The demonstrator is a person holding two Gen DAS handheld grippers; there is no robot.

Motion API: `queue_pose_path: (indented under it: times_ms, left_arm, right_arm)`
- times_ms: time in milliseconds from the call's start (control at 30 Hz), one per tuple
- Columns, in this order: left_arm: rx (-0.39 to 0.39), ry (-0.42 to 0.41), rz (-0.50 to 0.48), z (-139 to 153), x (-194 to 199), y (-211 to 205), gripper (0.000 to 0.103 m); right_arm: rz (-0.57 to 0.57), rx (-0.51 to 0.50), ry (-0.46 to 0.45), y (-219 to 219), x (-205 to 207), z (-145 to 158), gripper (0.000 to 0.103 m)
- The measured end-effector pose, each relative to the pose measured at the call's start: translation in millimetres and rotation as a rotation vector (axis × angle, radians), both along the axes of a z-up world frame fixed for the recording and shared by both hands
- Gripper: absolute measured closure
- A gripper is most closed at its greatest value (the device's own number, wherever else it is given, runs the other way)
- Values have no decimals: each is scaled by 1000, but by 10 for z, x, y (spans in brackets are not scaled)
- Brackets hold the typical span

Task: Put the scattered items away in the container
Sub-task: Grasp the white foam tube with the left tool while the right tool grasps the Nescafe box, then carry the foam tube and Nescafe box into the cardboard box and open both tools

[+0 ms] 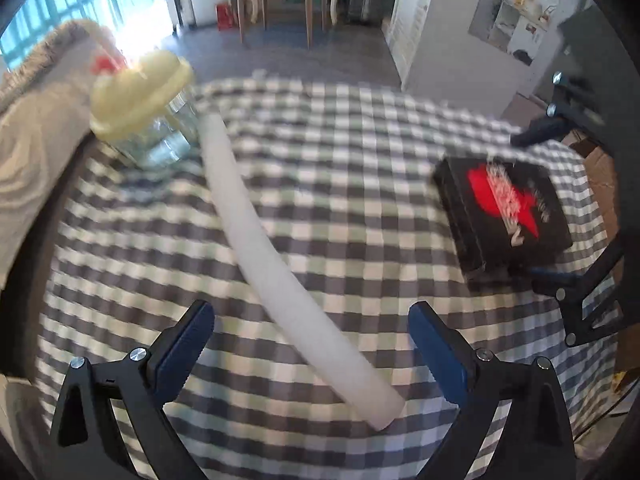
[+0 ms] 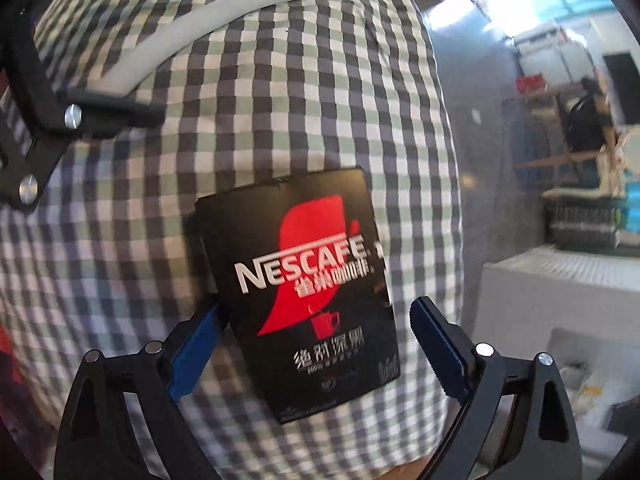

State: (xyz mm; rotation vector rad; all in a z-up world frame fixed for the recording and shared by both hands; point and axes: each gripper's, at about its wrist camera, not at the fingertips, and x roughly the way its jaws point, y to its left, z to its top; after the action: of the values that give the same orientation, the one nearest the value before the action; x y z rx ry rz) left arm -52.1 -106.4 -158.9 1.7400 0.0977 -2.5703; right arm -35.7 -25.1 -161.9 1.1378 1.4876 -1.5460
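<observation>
In the left wrist view my left gripper (image 1: pixel 312 320) is open over the checked tablecloth (image 1: pixel 340 152). A long white foam tube (image 1: pixel 256 232) runs slantwise between its fingers, touching neither pad. A black Nescafe box (image 1: pixel 504 212) lies flat at the right. In the right wrist view my right gripper (image 2: pixel 320 320) is open with the Nescafe box (image 2: pixel 304 300) between its fingers. The left blue pad (image 2: pixel 200 344) sits at the box's edge, and the right pad (image 2: pixel 440 344) stands apart from it. The white foam tube (image 2: pixel 192 16) curves across the top.
A glass jar with a pale yellow lid (image 1: pixel 140 96) stands at the tube's far end. A grey fabric mass (image 1: pixel 36 140) fills the left edge, with something red (image 1: pixel 103 64) behind it. The table edge and grey floor (image 2: pixel 480 120) lie right of the box.
</observation>
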Motion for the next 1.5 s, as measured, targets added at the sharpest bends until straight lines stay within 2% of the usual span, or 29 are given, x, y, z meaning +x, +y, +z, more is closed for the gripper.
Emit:
queue_pose_path:
  times_ms: [67, 100, 200, 267, 333, 367, 433, 500, 600, 933, 1133, 1233, 1300, 1500]
  left_arm:
    - [-12, 14, 2, -19, -3, 38, 1]
    - [-9, 14, 2, -18, -6, 40, 1]
    - [4, 11, 1, -8, -21, 39, 1]
    - [1, 17, -5, 12, -25, 53, 6]
    - [4, 28, -19, 57, -22, 72, 26]
    - [5, 33, -26, 93, -21, 78, 34]
    - [5, 35, -24, 161, -51, 74, 63]
    - [23, 37, -12, 215, -103, 15, 74]
    - [65, 49, -11, 260, -138, -102, 85]
    - [117, 96, -53, 459, 2, -132, 93]
    - [121, 154, -79, 670, 510, -361, 94]
    - [131, 196, -100, 839, 587, -358, 94]
    - [130, 221, -116, 941, 644, -322, 94]
    - [128, 304, -194, 1400, 690, -102, 94]
  right_arm:
    - [-2, -7, -1, -17, -39, -34, 1]
    - [-8, -14, -17, -14, -84, -47, 0]
    - [-72, -52, -135, 16, -289, -54, 0]
    - [-151, -92, -245, 108, -479, -70, 0]
    - [-230, -132, -333, 212, -617, -101, 0]
    - [-230, -150, -334, 242, -615, -91, 0]
    - [-221, -168, -309, 263, -555, -47, 5]
    - [-215, -178, -290, 269, -487, 18, 12]
    - [-214, -182, -235, 281, -387, 71, 15]
    - [-247, -276, -166, 384, -137, 539, 22]
    - [-302, -366, -108, 512, 100, 805, 23]
    - [-327, -459, -97, 538, 285, 991, 23]
    - [-329, -479, -80, 552, 352, 955, 23]
    - [-368, -519, -18, 677, 652, 1090, 23]
